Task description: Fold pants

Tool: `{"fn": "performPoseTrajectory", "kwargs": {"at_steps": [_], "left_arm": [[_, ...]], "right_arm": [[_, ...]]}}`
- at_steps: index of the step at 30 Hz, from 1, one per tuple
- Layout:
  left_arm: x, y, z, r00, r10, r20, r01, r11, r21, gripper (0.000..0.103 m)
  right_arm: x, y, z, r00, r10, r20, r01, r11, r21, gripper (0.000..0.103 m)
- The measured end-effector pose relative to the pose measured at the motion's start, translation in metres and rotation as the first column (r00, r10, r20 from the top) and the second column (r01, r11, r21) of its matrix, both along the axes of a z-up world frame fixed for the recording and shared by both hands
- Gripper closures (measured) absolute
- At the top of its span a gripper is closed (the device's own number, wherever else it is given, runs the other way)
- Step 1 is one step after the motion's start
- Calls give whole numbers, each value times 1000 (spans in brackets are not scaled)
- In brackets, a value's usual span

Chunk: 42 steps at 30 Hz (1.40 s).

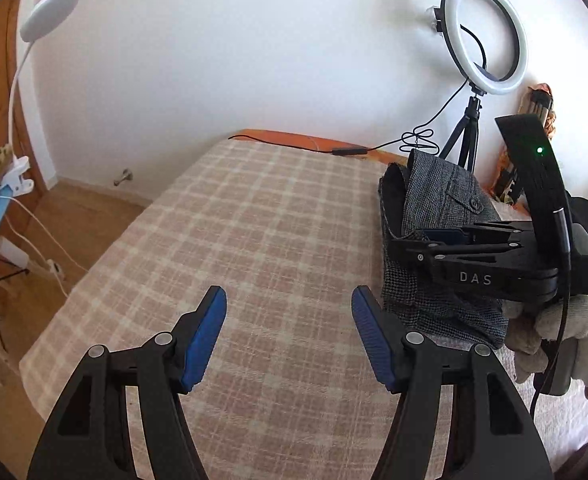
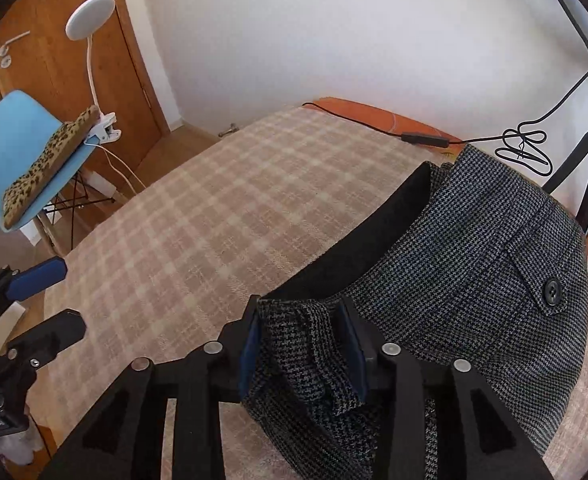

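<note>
The grey houndstooth pants (image 2: 474, 280) lie bunched on the plaid bed cover (image 2: 213, 220), with a buttoned back pocket (image 2: 550, 292) on top. My right gripper (image 2: 304, 348) is shut on a fold of the pants fabric and holds it up. It shows from the side in the left wrist view (image 1: 442, 244), over the pants (image 1: 442, 208). My left gripper (image 1: 289, 336) is open and empty above the bare cover, to the left of the pants. Its blue-padded fingers (image 2: 37, 276) show at the left edge of the right wrist view.
A ring light on a tripod (image 1: 486, 36) stands at the bed's far right, its black cable (image 1: 334, 148) lying along the far edge. A blue chair (image 2: 25, 152) with a leopard cushion and a clip lamp (image 2: 89, 12) stands left of the bed by a wooden door.
</note>
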<state>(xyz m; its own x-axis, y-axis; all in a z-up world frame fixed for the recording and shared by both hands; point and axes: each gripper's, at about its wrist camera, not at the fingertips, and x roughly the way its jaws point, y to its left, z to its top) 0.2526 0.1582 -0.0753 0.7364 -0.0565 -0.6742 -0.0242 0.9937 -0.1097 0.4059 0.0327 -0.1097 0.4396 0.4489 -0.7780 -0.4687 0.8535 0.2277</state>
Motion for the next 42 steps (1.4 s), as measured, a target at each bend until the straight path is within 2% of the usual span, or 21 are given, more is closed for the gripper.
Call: {"fn": "performPoseTrajectory", "kwargs": {"at_steps": [4,9,11,15,19,23,25,30,34,38,41,42], "left_arm": [[0,-6,0,1000,-17,-19,16,998,-56,38],[3,-20,-1,997,-41,-70,29,987,-159,31],[7,-24,-3,993,-49,-103,24,973,-231,29],[20,-37,-9,984,-72,-166,2,922,-388,28],[36,-56,-15,976,-77,-205,-27,887,-460,28],[52,-66,-32,961,-66,-268,-95,832,-547,28],[58,-65,-41,956,-39,-291,-149,791,-593,28],[64,-59,-61,949,57,-311,-254,724,-642,27],[59,-55,-69,945,120,-305,-306,660,-686,26],[68,-59,-68,948,134,-289,-304,657,-690,22],[61,-59,-68,953,124,-277,-285,683,-673,22],[55,-58,-70,952,130,-276,-289,678,-676,22]], "right_arm": [[-14,-27,26,999,-25,41,22,998,66,36],[-20,-81,47,991,-127,44,121,985,121,26],[-18,-107,51,985,-171,35,165,977,134,21],[-9,-154,48,971,-241,-9,240,961,136,18],[3,-187,33,955,-287,-73,295,946,137,17],[19,-209,17,943,-300,-144,322,932,169,17],[26,-216,8,938,-301,-174,332,923,193,17],[46,-225,-18,921,-288,-261,351,904,243,17],[61,-230,-38,904,-285,-320,382,873,304,17],[75,-235,-57,879,-296,-374,428,835,346,14],[79,-241,-66,868,-298,-396,444,823,354,14],[80,-243,-68,868,-296,-398,443,824,354,14]]}}
